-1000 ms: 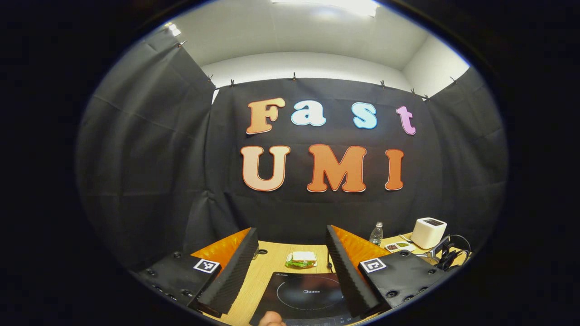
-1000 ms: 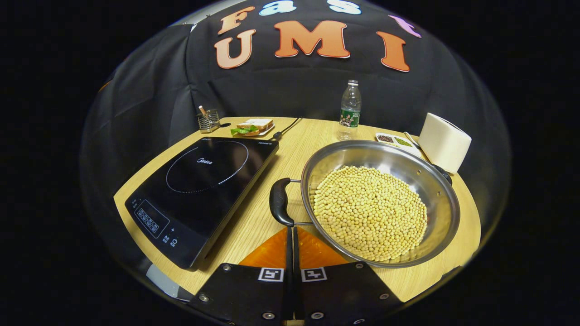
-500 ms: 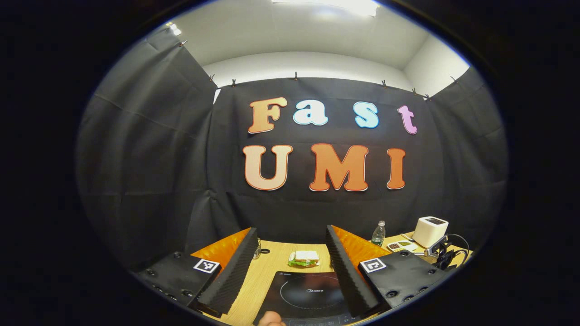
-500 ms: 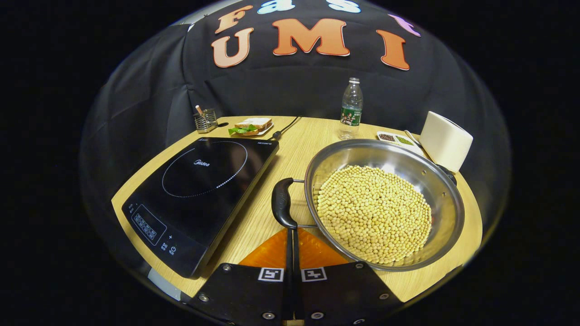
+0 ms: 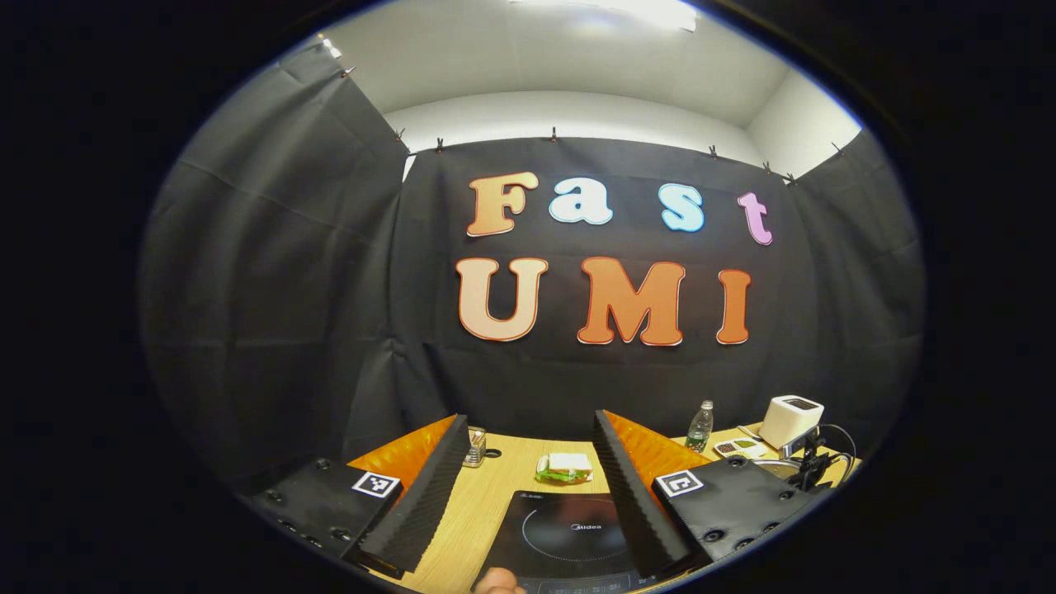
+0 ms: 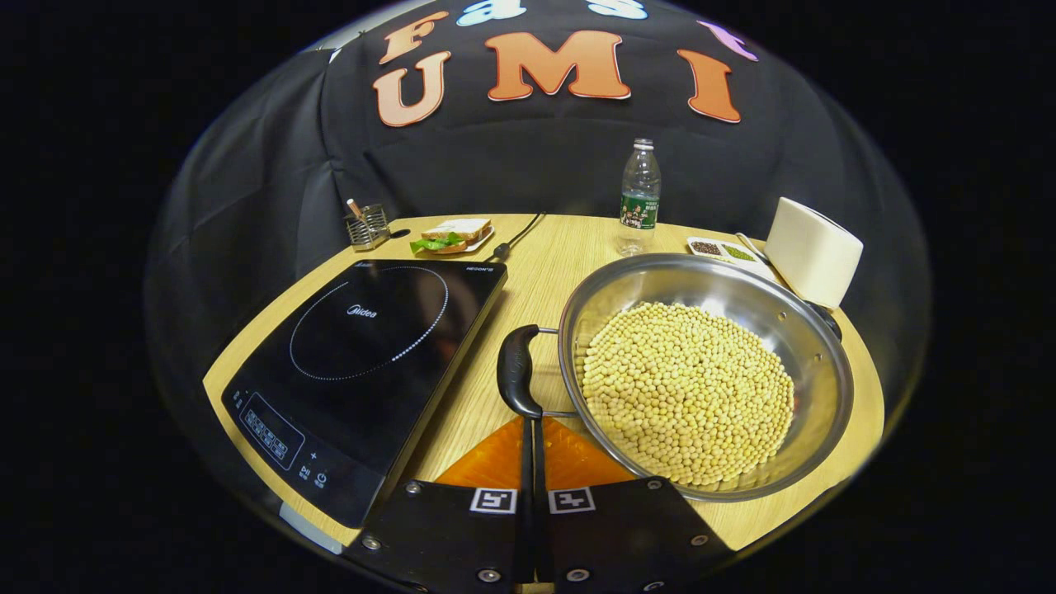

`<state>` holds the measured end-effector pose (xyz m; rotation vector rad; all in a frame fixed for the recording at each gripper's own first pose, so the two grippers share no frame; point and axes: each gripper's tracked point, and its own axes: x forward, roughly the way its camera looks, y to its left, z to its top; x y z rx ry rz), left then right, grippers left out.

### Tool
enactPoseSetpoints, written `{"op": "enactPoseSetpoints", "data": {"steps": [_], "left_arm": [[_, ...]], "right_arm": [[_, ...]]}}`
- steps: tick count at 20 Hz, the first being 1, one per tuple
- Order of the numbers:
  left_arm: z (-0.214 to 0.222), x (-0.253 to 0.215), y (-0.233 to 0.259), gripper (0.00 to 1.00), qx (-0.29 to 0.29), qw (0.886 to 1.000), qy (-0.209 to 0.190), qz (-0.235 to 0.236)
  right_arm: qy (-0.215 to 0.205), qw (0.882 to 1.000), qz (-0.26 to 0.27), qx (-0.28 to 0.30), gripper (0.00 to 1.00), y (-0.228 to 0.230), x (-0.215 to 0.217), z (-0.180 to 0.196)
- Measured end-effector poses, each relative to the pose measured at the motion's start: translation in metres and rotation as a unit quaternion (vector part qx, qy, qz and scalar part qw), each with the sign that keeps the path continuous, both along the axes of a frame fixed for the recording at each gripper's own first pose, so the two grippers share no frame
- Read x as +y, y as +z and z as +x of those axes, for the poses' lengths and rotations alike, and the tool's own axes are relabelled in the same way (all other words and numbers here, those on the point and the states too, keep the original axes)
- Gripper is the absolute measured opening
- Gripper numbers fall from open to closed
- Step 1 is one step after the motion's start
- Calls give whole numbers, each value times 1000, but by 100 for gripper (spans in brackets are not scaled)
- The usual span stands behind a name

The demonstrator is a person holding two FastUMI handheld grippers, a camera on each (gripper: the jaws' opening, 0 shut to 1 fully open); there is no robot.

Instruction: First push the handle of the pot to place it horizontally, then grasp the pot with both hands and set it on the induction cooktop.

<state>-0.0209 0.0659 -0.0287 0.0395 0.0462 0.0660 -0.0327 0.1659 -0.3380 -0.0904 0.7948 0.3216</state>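
A steel pot [image 6: 813,371] full of yellow beans stands on the table's right half in the right gripper view. Its black side handle [image 6: 516,371] points toward the induction cooktop [image 6: 363,346], which lies to the left. My right gripper [image 6: 532,422] is shut with nothing in it, and its tips meet the handle's near end. My left gripper [image 5: 528,421] is held high and open, with the cooktop [image 5: 569,536] low between its fingers [image 5: 631,487]. A sliver of the pot's rim [image 5: 771,464] shows at the far right of the left gripper view.
Along the table's back edge stand a utensil holder [image 6: 367,227], a sandwich on a plate [image 6: 454,235], a water bottle [image 6: 639,198], a small dish tray [image 6: 722,250] and a white box [image 6: 813,252]. A fingertip [image 5: 499,582] shows at the bottom of the left gripper view.
The right gripper has edged slightly forward at the handle, and the pot looks a little nearer. The left gripper has drifted, so the table's things slid right in its view.
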Motion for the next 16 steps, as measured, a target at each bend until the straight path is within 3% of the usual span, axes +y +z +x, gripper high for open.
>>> {"op": "enactPoseSetpoints", "data": {"steps": [16], "left_arm": [[19,31,-30,97,23,1000,11,-18]], "right_arm": [[-36,999,29,9,0,-2,27,42]]}}
